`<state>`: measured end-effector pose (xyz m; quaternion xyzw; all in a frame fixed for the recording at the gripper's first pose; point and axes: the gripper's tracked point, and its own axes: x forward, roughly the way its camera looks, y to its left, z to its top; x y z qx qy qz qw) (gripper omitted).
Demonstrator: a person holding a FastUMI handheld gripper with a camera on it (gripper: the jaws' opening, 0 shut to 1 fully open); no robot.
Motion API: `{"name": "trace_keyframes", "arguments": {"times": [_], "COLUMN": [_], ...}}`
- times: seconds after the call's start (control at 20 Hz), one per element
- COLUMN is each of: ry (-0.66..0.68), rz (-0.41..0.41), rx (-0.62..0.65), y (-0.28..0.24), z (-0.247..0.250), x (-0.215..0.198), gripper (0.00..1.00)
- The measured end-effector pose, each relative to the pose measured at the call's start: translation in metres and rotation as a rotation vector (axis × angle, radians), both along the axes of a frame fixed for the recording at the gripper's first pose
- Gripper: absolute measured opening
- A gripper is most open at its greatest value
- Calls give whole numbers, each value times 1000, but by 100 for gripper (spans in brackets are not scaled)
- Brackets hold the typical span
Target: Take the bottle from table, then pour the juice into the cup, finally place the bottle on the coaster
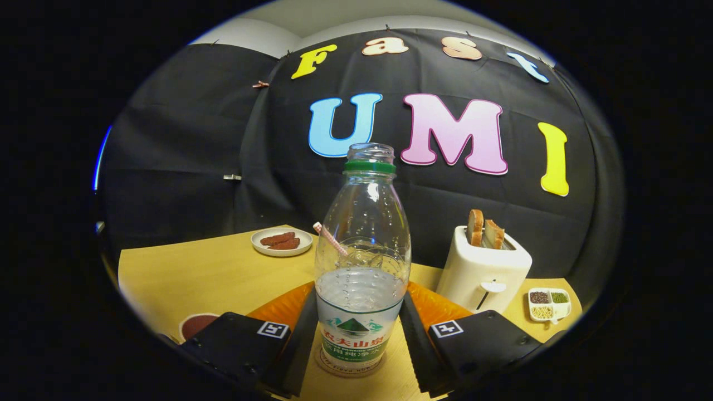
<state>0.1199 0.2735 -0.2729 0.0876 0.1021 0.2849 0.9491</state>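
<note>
Gripper view puts your fingers on either side of the water bottle, low on its body by the label. Both inner faces look to be touching its sides, so you are holding it. The bottle stands upright on the counter, uncapped, with a green ring at its neck and clear liquid filling about its lower half. Just behind it, seen through the plastic, is a clear cup with a striped straw leaning left. An orange mat lies under that area, showing to either side of the bottle. Far left you have a white plate with brown pieces on it. Near left, beside your left finger, sits a round dark coaster. To the right stands a white toaster holding two bread slices, and right of it a small divided dish of seeds.
</note>
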Motion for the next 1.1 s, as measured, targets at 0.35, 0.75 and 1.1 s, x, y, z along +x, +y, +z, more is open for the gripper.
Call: {"name": "trace_keyframes", "arguments": {"times": [0.35,0.75,1.1], "ry": [-16,-6,8], "rz": [-9,-5,-8], "rx": [-32,-20,-14], "y": [8,14,4], "z": [-19,-27,-15], "x": [5,5,-2], "gripper": [78,87,97]}}
